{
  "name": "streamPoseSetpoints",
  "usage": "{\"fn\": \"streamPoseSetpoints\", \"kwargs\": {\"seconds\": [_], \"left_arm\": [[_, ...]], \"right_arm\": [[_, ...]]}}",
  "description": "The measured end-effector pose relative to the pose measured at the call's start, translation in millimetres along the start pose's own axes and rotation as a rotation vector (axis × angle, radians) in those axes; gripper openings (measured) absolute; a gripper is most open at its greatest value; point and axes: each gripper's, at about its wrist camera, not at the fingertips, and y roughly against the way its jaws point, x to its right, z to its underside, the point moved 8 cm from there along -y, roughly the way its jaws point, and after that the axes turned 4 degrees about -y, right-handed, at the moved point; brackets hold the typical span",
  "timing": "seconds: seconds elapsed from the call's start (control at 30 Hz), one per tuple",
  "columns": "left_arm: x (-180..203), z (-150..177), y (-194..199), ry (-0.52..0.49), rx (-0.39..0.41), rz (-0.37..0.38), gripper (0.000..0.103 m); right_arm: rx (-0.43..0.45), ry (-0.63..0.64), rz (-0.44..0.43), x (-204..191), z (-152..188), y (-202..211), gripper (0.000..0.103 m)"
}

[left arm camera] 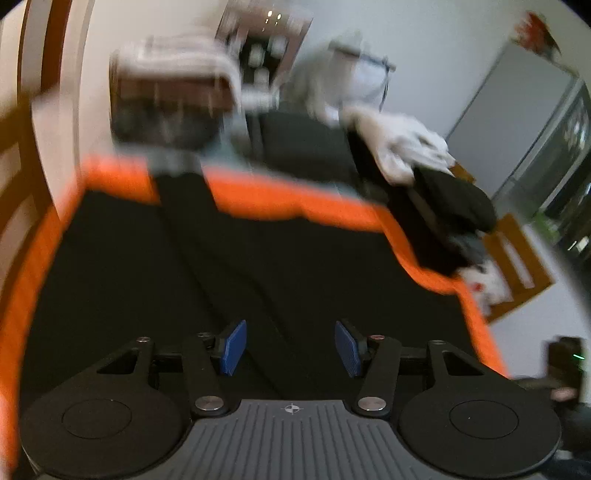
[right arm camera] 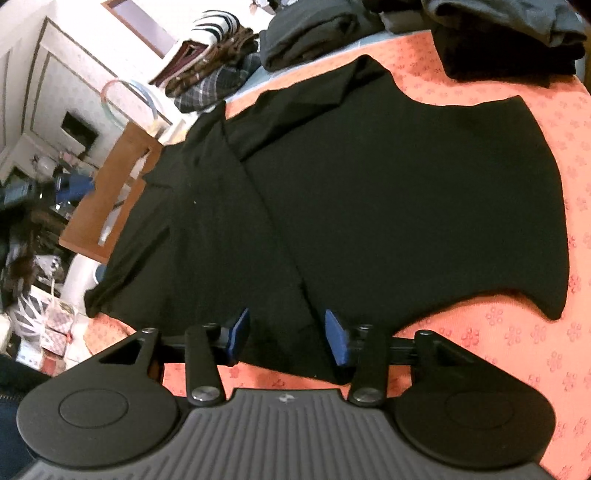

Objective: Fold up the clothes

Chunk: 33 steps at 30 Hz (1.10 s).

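A black shirt [right arm camera: 388, 192] lies spread flat on the orange flowered cloth [right arm camera: 517, 350], one side folded over along a long crease. My right gripper [right arm camera: 286, 338] is open, its blue pads either side of the shirt's near edge, holding nothing. In the blurred left wrist view the same black shirt [left arm camera: 221, 277] fills the middle of the orange cloth [left arm camera: 295, 203]. My left gripper [left arm camera: 291, 347] is open just above the fabric and empty.
Folded dark clothes [right arm camera: 509, 33] are stacked at the far edge, also shown in the left wrist view [left arm camera: 439, 206] with white garments [left arm camera: 402, 147]. A pile of patterned clothes [right arm camera: 214, 66] and a wooden chair [right arm camera: 110, 195] stand beyond the left edge.
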Motion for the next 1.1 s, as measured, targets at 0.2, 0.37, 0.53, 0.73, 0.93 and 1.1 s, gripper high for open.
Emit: {"fn": "streamPoseSetpoints", "kwargs": {"seconds": [0.2,0.37,0.53,0.73,0.93,1.1], "left_arm": [[23,82,-36,0.187,-0.123,0.125,0.054],[32,106,-56,0.279,-0.144,0.170,0.051],[36,114,-54,0.314,-0.125,0.184,0.008],[40,113,-18,0.306,-0.104,0.230,0.008],[38,147,-36,0.279,-0.204,0.189,0.007],[39,154,-36,0.182,-0.265,0.139,0.012]], "right_arm": [[-0.041,0.012,-0.034,-3,-8,-10,0.051],[-0.111,0.016,-0.042,-2,-4,-19,0.034],[-0.097,0.028,-0.072,-7,2,-6,0.008],[-0.018,0.082,-0.107,-30,2,40,0.007],[-0.066,0.100,-0.027,-13,32,21,0.008],[-0.070,0.107,0.037,-4,39,9,0.012]]}}
